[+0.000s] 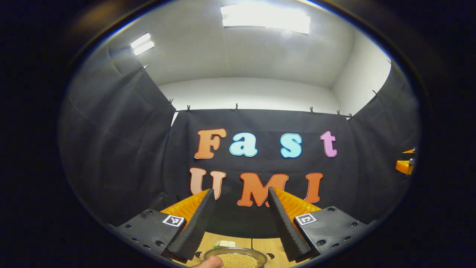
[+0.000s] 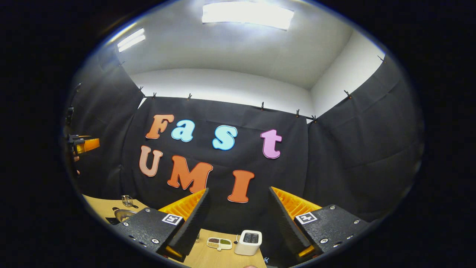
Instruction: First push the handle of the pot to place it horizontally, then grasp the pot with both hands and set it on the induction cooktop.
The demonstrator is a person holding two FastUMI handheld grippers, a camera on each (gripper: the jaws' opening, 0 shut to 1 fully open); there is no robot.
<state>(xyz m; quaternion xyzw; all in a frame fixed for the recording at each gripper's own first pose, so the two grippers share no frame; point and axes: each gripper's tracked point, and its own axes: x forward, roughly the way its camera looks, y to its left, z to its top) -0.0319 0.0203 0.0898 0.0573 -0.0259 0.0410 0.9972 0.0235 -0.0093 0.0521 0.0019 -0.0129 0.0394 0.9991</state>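
Observation:
In the left gripper view a metal pot holding small pale grains sits on the wooden table, low between my fingers and well below them. My left gripper is open, held high and aimed at the back wall. A fingertip of a person shows at the pot's near rim. My right gripper is also open and raised, with nothing between its fingers. In the right gripper view the pot lies far left on the table. Its handle is hidden.
A white toaster and a small divided dish stand on the table below the right gripper. A small glass stands behind the pot. Each gripper appears at the edge of the other's view: the right gripper, the left gripper.

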